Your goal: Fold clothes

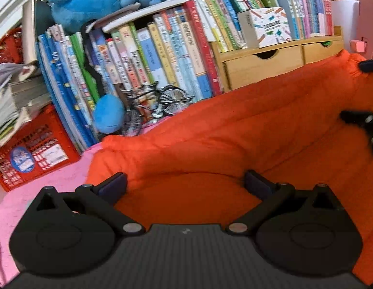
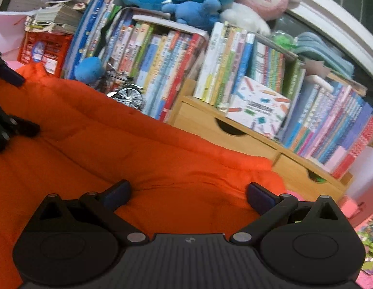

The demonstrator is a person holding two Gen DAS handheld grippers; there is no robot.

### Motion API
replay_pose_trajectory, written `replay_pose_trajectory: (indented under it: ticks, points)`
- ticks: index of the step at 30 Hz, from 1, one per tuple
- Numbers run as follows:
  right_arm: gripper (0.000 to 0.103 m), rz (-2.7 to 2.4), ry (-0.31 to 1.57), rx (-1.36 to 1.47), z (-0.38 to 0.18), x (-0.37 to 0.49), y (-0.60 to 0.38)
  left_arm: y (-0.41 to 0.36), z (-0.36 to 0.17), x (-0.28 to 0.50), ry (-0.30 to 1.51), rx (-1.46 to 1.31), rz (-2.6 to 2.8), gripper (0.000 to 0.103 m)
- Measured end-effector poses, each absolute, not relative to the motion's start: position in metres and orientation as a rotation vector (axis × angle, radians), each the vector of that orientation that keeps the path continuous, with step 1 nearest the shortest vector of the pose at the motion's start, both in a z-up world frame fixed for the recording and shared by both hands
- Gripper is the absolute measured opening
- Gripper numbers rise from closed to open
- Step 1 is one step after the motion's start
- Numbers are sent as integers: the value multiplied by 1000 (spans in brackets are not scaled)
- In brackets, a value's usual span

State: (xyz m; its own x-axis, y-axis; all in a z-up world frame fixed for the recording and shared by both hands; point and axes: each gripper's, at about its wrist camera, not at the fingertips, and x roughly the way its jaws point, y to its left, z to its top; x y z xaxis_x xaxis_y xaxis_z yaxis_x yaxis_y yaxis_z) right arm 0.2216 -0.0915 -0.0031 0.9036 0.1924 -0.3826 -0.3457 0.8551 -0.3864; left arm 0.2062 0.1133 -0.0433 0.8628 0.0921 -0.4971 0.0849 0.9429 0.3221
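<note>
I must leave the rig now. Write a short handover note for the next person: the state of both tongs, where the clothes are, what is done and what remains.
Left tongs: open, nothing held, over the near left part of the orange garment.
Right tongs: open, nothing held, over its near right part.
Garment: lies bunched on the pink surface, in front of the bookshelf.
Done: cannot tell how many folds; it is not yet a neat folded stack.
Left: grasp the edges, fold, flatten.
</note>
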Motion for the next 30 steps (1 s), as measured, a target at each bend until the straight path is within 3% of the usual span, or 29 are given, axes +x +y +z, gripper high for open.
replay_pose_trajectory:
  ticks: [6, 10, 21, 25, 30]
  points:
    - [103, 203, 369, -418, 0, 224, -128, 149, -45, 195, 531, 388, 146, 103]
    - [103, 107, 388, -404, -2, 223, -156, 186, -48, 185, 559, 274, 139, 103]
    - [103, -125, 503, -245, 8, 226, -224, 205, -22, 170, 532, 202, 268, 103]
    - [93, -209, 547, -84, 9, 212, -259, 212, -6, 155, 456, 109, 368, 99]
    - [93, -16, 443, 79, 29, 153, -241, 187, 29, 134, 332, -59, 158, 97]
